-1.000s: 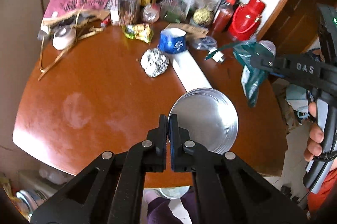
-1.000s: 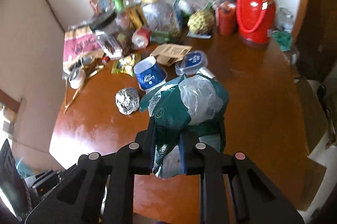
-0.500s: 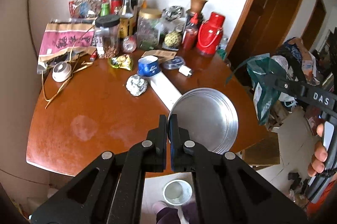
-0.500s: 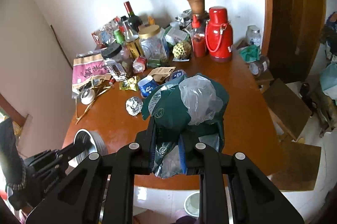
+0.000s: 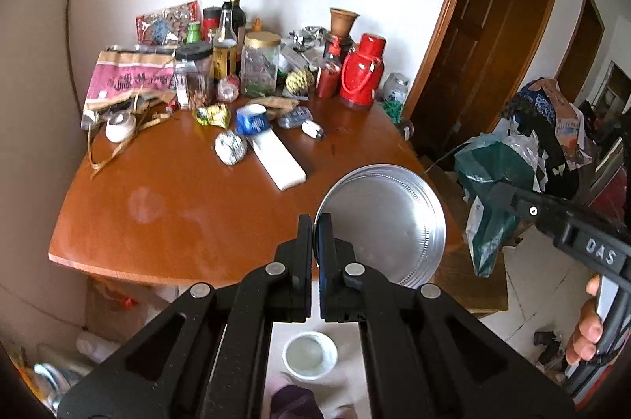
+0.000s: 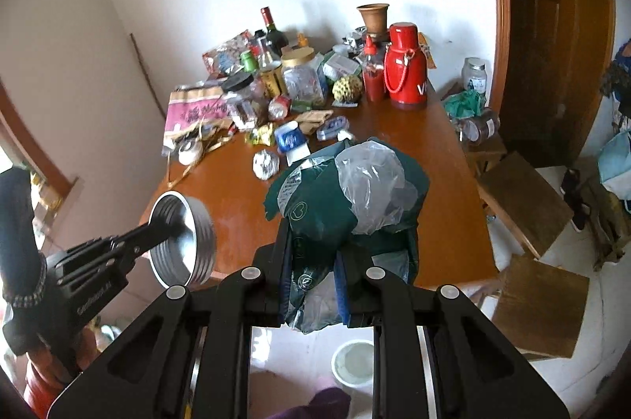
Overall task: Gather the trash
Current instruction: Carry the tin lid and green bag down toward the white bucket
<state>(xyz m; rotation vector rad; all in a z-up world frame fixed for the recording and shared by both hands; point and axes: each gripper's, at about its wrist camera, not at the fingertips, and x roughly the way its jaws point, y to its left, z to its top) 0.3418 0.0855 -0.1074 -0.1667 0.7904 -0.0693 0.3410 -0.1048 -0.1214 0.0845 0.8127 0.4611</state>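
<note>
**Bagged waste and metal lid held clear of table; bin below**

The green plastic bag bundle (image 6: pixel 347 206), with a clear plastic film (image 6: pixel 374 182) bulging from its top, is clamped between the fingers of the right tongs (image 6: pixel 313 277). Judged light, soft and crushable; the film looks slippery, so the bunched green neck low in the bundle is the soundest hold. Its long axis runs roughly upright between the jaws, the bulk above them and a loose tail hanging below.

The left tongs (image 5: pixel 315 241) are closed on the rim of a round metal lid (image 5: pixel 382 225). Judged stiff, thin and smooth, liable to pivot in an edge grip. The lid stands on edge right of the fingertips, its ribbed wall visible in the right wrist view.

Beneath both tongs, on the floor, sits a small white bin (image 5: pixel 310 356).

Ahead of the tongs, on the wooden table (image 5: pixel 177 206), remain a foil ball (image 5: pixel 230 148), a blue cup (image 5: pixel 252 119) and a white flat box (image 5: pixel 278 158); jars, bottles and a red thermos (image 5: pixel 363 70) stand at the far edge.
</note>
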